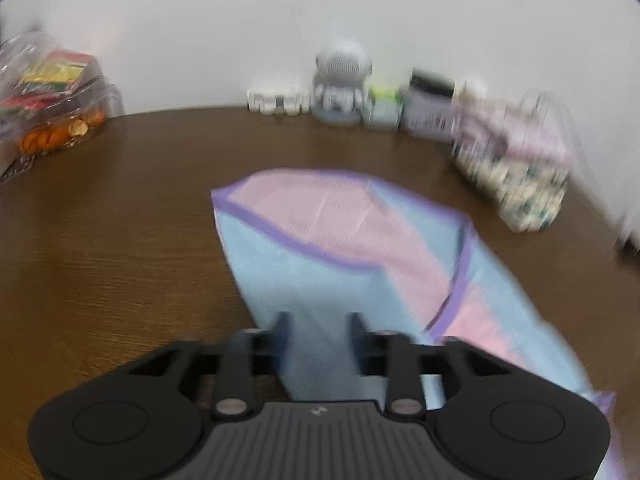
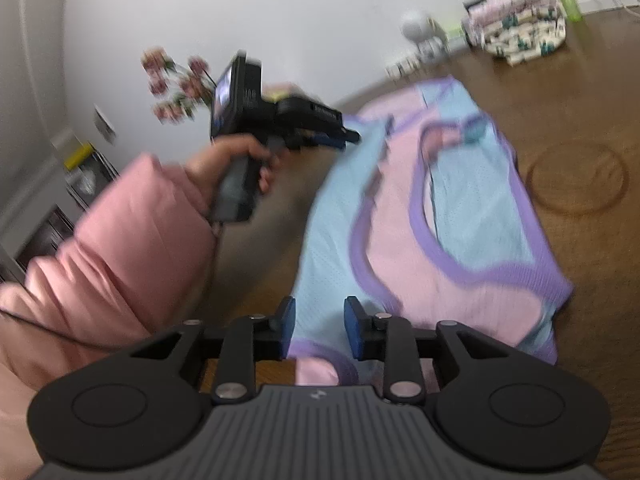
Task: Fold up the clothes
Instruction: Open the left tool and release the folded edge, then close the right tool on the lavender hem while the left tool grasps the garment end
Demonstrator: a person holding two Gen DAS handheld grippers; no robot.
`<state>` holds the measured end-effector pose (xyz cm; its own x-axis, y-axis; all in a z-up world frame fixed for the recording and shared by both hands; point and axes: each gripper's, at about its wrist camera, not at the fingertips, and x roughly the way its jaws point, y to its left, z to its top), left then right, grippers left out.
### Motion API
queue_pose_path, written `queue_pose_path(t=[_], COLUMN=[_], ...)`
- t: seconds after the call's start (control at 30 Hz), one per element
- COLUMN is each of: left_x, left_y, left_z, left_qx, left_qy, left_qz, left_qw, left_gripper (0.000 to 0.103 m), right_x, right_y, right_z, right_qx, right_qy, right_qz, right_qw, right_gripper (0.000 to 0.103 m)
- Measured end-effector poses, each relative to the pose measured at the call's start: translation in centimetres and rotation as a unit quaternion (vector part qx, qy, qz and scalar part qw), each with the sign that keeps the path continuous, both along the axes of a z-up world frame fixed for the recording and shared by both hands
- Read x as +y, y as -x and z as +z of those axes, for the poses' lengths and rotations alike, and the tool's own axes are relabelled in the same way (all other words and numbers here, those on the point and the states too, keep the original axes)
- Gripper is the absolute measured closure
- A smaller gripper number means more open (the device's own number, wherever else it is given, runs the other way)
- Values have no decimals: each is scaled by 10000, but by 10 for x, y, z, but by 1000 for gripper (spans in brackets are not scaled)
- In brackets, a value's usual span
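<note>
A light blue and pink mesh vest with purple trim lies partly folded on the brown wooden table. My left gripper hovers over its near blue edge with its jaws apart, and cloth shows in the gap without being pinched. In the right wrist view the same vest stretches away from me. My right gripper is open over the near purple hem. A hand in a pink sleeve holds the left gripper at the vest's far left edge.
Along the wall stand a clear box of snacks, a white round figure, small boxes and a patterned pouch. A ring mark shows on the table to the right of the vest.
</note>
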<state>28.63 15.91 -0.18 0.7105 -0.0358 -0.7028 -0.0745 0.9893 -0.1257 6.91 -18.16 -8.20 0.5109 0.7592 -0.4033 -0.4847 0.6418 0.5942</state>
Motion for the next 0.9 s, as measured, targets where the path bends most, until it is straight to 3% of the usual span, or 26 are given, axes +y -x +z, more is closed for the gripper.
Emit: queue_pose_path(t=[0.03, 0.07, 0.1, 0.17, 0.3, 0.53, 0.7, 0.77, 0.9], left_x=[1, 1, 0, -2, -12, -37, -45, -44, -45], left_y=[4, 9, 15, 27, 57, 124, 141, 142, 146], left_z=[8, 17, 26, 39, 50, 34, 31, 35, 43], left_qx=[-111, -218, -318, -377, -349, -402, -269, -298, -383], left_qy=[91, 174, 238, 400, 670, 509, 432, 416, 457], left_qz=[71, 127, 151, 132, -2, -485, -641, -610, -638], left_qw=[9999, 9995, 9991, 9984, 9971, 9967, 9966, 9968, 9962], left_gripper=[28, 16, 11, 2, 0, 0, 0, 0, 0], right_x=[-7, -15, -23, -42, -73, -97, -100, -100, -96], right_y=[2, 4, 6, 12, 22, 36, 30, 26, 14], right_z=[7, 15, 21, 26, 24, 5, -5, -6, -11], right_qx=[-134, -264, -353, -438, -310, 41, 307, 376, 582], right_qy=[-99, -151, -172, -211, -212, -90, -67, -40, -12], right_qz=[-85, -188, -275, -456, -871, -1267, -1225, -1184, -973], right_qw=[9998, 9994, 9988, 9978, 9955, 9919, 9920, 9922, 9936], right_gripper=[38, 27, 14, 0, 0, 0, 1, 4, 34])
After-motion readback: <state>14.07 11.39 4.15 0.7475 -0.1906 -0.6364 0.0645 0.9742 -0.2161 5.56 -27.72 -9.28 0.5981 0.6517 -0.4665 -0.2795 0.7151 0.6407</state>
